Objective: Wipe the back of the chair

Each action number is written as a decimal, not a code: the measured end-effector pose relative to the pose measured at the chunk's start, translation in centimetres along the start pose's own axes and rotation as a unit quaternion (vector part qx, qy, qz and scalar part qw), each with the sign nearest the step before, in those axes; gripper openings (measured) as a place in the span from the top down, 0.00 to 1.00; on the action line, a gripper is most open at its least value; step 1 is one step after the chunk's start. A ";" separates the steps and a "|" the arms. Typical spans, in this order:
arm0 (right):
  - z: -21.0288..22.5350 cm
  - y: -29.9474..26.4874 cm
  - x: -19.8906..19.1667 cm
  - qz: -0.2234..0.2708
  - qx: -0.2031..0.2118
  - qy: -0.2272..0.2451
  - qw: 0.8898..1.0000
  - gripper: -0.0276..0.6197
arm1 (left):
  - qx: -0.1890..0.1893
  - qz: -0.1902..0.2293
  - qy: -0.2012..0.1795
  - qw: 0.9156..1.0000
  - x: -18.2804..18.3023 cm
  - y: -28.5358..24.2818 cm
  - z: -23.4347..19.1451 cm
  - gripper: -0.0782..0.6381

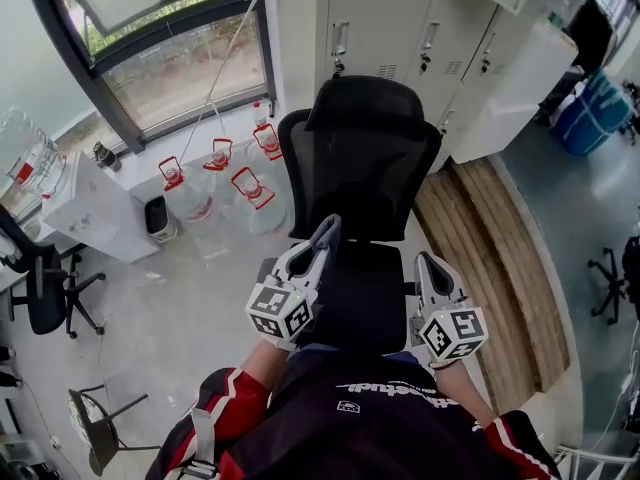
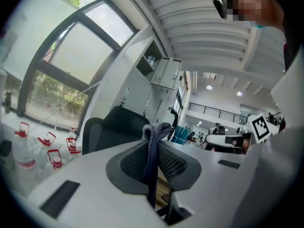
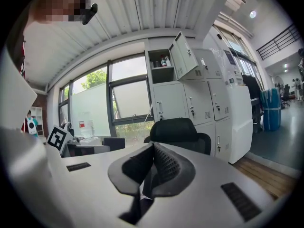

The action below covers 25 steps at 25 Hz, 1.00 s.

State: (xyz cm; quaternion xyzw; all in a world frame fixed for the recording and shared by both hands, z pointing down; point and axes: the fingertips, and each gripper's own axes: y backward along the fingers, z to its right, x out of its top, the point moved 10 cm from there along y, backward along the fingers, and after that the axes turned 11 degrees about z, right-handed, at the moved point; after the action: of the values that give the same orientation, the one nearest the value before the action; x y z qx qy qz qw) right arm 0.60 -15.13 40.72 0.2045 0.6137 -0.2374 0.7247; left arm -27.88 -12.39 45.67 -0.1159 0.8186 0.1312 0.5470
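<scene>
I hold both grippers low in front of me, over the seat of the black mesh office chair (image 1: 358,158). The chair faces me, with its backrest and headrest on the far side towards the grey lockers (image 1: 400,18). The left gripper (image 2: 153,137) is clamped on a blue-grey cloth (image 2: 160,127). In its own view the fabric is pinched between the ribbed pads, with a fold poking out past the tips and the rest hanging down between the jaws. The chair's back shows beyond those tips, apart from them. The right gripper (image 3: 153,147) has its jaws pressed together with nothing between them, and it also points at the backrest from a little way off. From the head view, the left gripper sits slightly further forward than the right, its tip near the lower edge of the backrest. Left of the chair, several clear water jugs (image 1: 215,193) with red handles stand on the floor below the window (image 1: 150,48). Wooden boards (image 1: 485,258) lie to the chair's right
</scene>
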 end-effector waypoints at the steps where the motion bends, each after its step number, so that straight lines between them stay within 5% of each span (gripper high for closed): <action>1: 0.2 0.7 0.1 0.002 0.001 -0.002 1.000 0.94 | 0.001 0.003 0.015 1.000 -0.2 0.6 0.7 0.81; 8: 1.9 9.3 0.4 0.006 0.028 -0.024 0.999 0.94 | 0.013 0.009 0.001 1.000 -1.3 5.1 9.6 0.81; 18: 6.2 28.1 -2.3 0.005 0.033 -0.072 0.997 0.94 | 0.014 -0.008 0.012 1.000 -7.7 13.5 27.3 0.81; 25: 5.7 34.1 -3.0 -0.002 0.052 -0.085 0.995 0.94 | 0.020 -0.020 -0.013 1.000 -7.7 18.4 33.4 0.81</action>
State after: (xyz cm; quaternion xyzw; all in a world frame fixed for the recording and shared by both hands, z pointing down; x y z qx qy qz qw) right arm 25.00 9.26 44.75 0.2198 0.5372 -0.2875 0.7619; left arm -2.21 16.70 42.18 -0.1195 0.8115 0.1049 0.5623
